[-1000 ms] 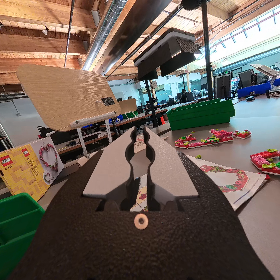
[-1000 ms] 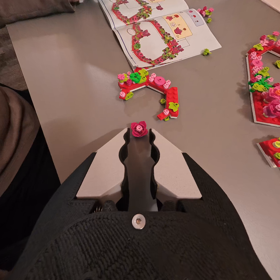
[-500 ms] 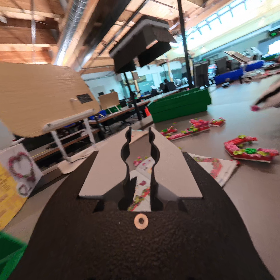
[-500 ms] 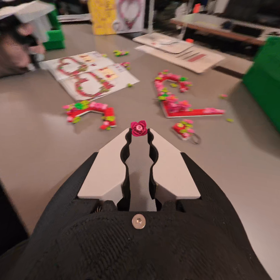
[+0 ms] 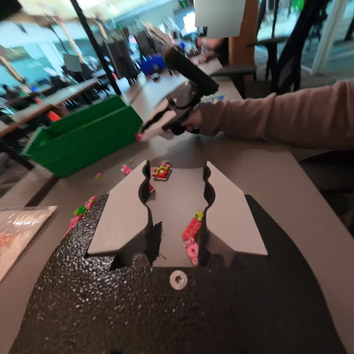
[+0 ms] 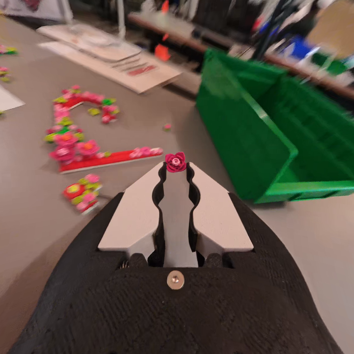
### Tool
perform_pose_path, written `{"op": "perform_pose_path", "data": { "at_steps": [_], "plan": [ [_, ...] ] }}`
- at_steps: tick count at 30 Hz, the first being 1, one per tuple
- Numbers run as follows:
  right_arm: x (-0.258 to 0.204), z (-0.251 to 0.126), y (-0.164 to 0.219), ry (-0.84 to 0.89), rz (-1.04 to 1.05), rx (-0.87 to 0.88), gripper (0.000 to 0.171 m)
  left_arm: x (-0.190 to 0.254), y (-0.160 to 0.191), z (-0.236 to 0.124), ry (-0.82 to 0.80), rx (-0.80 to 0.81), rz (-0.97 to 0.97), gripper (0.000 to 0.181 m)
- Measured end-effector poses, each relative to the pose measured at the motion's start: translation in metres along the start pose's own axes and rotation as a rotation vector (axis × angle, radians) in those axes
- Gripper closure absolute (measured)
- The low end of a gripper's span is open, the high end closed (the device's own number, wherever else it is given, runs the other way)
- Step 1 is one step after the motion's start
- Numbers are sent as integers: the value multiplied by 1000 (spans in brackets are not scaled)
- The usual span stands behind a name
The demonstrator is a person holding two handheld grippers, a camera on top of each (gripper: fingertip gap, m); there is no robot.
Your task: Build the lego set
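My right gripper (image 6: 175, 162) is shut on a dark pink rose piece (image 6: 175, 162) and holds it above the grey table, near a green bin (image 6: 249, 138). It also shows in the left wrist view (image 5: 141, 136), held by a hand in a tan sleeve. My left gripper (image 5: 177, 166) is open and empty, low over the table. A red brick section with pink and lime flowers (image 5: 191, 228) lies between its fingers. A small red flower cluster (image 5: 161, 171) lies just beyond its tips. A large red L-shaped flower section (image 6: 80, 145) lies left of the right gripper.
The green bin (image 5: 82, 138) stands at the table's far side. A small flower assembly (image 6: 82, 191) lies close to the right gripper's left finger. Loose small pieces (image 5: 126, 169) are scattered. The instruction booklet (image 5: 17, 233) lies at the left. Papers (image 6: 107, 57) lie at the back.
Both grippers swung right over the table. My left gripper opened wide and dropped low over the red brick section. My right gripper carried the rose towards the green bin.
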State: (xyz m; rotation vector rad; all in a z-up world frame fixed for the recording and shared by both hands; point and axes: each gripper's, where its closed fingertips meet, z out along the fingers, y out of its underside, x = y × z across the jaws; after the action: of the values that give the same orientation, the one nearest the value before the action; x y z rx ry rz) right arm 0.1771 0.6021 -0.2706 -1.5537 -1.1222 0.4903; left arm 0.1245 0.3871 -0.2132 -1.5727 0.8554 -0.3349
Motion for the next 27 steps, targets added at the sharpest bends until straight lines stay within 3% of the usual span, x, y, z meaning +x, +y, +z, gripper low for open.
{"op": "perform_pose_path", "data": {
  "at_steps": [3,7,12,18,27],
  "plan": [
    [37,-8,-18,242,-76,159,152,-5,18,54,165,-224,71,120],
    [52,-25,-17,413,-252,188,153,-14,41,101,406,-466,195,110],
    [67,-37,-20,472,-162,257,152,-9,69,134,622,-653,310,103],
    [70,-40,-22,472,-129,282,153,-11,98,135,627,-898,399,99],
    [66,-40,-23,452,-127,295,153,5,103,119,612,-1008,257,91]
  ]
}}
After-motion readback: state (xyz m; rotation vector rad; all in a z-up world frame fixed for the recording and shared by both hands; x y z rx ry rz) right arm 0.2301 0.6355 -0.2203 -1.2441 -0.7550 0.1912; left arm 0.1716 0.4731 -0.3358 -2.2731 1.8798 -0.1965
